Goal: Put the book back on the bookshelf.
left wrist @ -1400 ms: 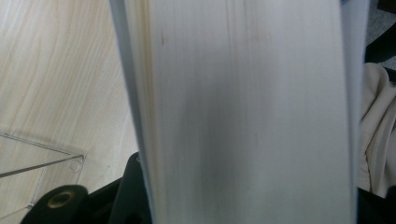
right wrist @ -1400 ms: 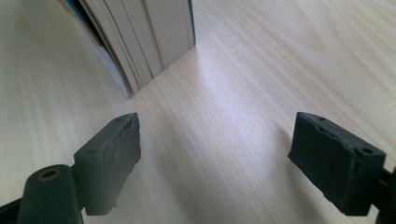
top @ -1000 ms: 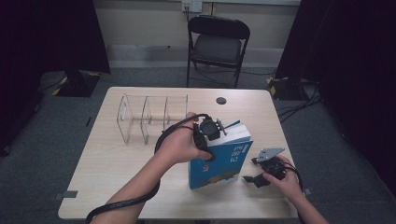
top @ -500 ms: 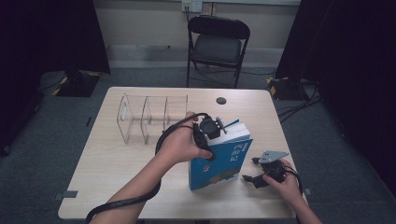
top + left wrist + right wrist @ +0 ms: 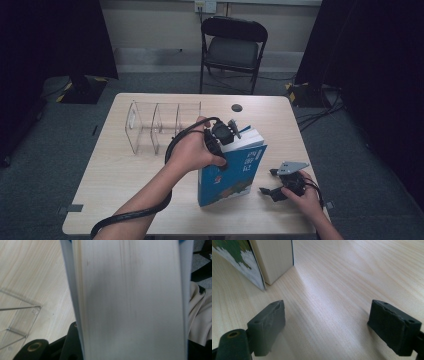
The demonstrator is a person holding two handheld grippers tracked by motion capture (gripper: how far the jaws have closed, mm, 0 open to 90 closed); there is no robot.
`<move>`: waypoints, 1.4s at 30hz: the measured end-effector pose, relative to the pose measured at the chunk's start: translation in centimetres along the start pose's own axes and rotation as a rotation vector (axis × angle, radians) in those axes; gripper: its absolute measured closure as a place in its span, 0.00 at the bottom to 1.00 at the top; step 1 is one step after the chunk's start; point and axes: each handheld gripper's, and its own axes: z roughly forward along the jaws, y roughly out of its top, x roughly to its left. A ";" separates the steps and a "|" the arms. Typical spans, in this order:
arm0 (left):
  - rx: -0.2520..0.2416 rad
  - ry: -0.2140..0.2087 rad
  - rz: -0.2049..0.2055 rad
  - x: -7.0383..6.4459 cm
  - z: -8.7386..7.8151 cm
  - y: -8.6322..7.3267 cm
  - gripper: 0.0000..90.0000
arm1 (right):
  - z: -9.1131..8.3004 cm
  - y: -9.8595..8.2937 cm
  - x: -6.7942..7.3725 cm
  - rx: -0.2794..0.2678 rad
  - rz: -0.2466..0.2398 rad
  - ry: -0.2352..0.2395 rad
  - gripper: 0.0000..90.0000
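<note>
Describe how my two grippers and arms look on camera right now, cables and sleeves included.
Both arms are bare, no sleeves. The left claw is black, with a thick black cable trailing back along the forearm. The right claw is black too, topped by a grey three-cornered plate; up close its jaws are dark, blocky rubbery pads with worn edges.

We see a thick blue-covered paperback book (image 5: 232,172) standing on the pale wooden table (image 5: 115,175) near its middle. To its left and a little farther back stands a clear plastic divider rack (image 5: 160,125). Behind the table, on the floor, sits a black folding chair (image 5: 232,47).
</note>
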 end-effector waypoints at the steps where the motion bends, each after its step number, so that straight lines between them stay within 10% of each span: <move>1: 0.006 0.005 -0.002 0.1 -0.1 0.0 0.68 | 0.0 0.0 0.0 0.001 0.000 0.000 0.14; 42: 0.012 0.108 -0.269 4.2 -4.9 -5.6 0.69 | 0.0 0.0 0.0 0.001 0.002 0.000 0.14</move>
